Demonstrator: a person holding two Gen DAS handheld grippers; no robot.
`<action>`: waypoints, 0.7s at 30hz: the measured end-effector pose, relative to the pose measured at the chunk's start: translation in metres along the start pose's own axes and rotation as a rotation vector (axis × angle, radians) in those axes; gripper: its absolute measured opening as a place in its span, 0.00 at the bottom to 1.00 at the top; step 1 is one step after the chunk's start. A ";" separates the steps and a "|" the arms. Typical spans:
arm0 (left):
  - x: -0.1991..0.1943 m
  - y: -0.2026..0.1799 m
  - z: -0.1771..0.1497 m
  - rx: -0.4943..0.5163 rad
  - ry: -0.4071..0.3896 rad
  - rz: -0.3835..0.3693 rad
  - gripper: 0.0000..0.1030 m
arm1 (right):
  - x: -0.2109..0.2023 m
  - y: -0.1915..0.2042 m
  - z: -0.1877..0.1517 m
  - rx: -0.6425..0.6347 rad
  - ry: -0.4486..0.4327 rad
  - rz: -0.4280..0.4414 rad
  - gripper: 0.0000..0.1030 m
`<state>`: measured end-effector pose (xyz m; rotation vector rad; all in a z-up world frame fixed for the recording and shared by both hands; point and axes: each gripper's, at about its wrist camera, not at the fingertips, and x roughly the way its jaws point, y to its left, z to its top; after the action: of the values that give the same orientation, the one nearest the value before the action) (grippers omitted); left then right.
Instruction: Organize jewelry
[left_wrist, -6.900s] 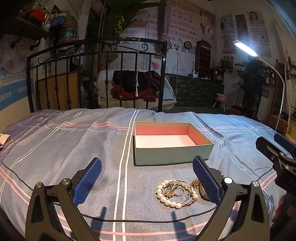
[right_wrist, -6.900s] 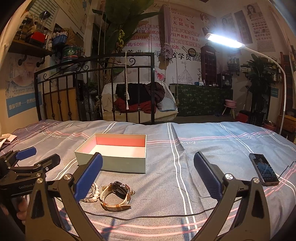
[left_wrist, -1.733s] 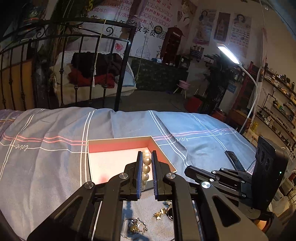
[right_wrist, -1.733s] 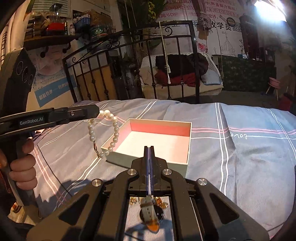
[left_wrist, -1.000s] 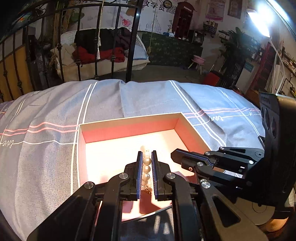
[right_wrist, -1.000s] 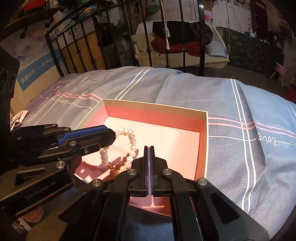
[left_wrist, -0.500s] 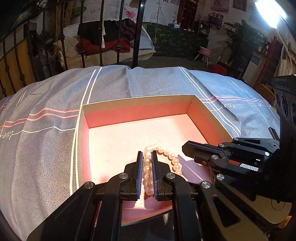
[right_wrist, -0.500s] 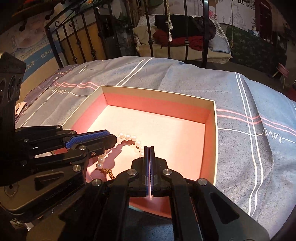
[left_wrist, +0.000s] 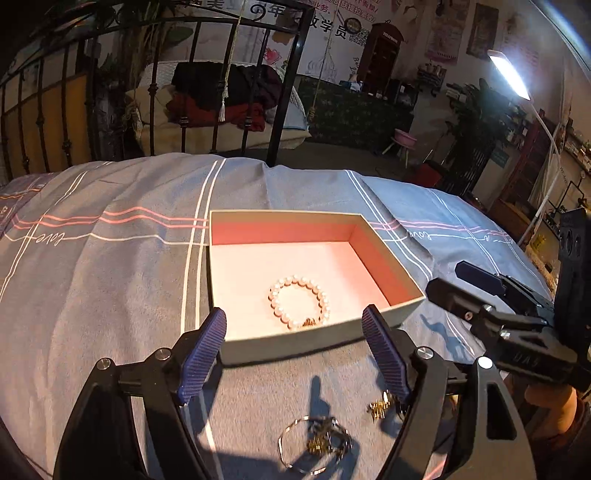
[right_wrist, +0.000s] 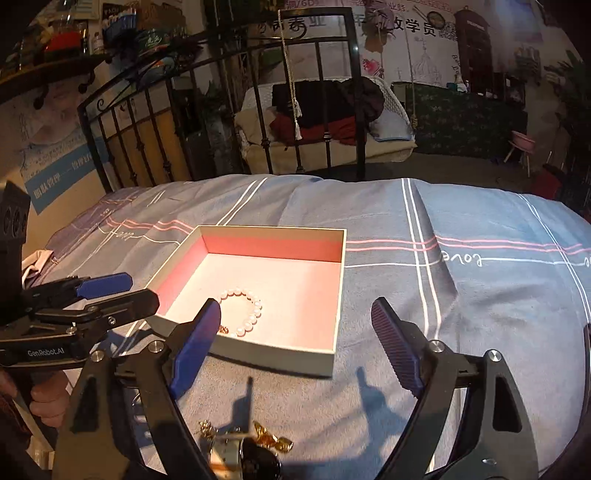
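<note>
Through the left wrist camera, the left gripper (left_wrist: 295, 332) has its jaws spread wide and grips nothing; its ribbed blue pads (left_wrist: 201, 354) sit just short of the near wall of the shallow grey cardboard box with a pink lining (left_wrist: 317, 341). Inside that box, near the front wall, the white pearl bracelet (left_wrist: 299, 302) lies flat in a closed ring, with a small gold clasp at its near side. On the striped blue-grey bedspread (left_wrist: 110, 280) in front of the box lie a thin silver-and-gold tangle of chain jewellery (left_wrist: 314, 443) and a small gold piece (left_wrist: 380, 406) beside the right pad. The right gripper (left_wrist: 465, 284) hangs off the box's right corner. The bedspread to the left of the box lies bare.

Through the right wrist camera, the right gripper (right_wrist: 295, 339) also stands wide open and empty, its left pad (right_wrist: 194, 343) overlapping the box's (right_wrist: 280, 354) near left corner. The pearl bracelet (right_wrist: 243, 314) rests in the front left part of the box floor. The left gripper (right_wrist: 110, 291), open too, hovers at the box's left wall. Gold trinkets (right_wrist: 273, 441) and a dark-faced watch (right_wrist: 255, 461) lie at the bottom edge. Open bedspread (right_wrist: 480, 314) stretches to the right.
</note>
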<state>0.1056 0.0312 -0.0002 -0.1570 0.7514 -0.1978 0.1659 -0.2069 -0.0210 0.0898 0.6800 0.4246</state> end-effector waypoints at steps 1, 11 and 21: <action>-0.004 -0.001 -0.011 0.002 0.007 0.000 0.74 | -0.010 -0.004 -0.009 0.030 -0.008 0.008 0.81; 0.009 -0.021 -0.075 0.138 0.135 0.074 0.74 | -0.039 -0.017 -0.093 0.160 0.049 0.057 0.83; 0.024 -0.026 -0.072 0.178 0.154 0.125 0.73 | -0.042 -0.002 -0.100 0.106 0.020 0.067 0.84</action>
<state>0.0698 -0.0048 -0.0625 0.0754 0.8896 -0.1583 0.0752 -0.2311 -0.0742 0.2092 0.7209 0.4543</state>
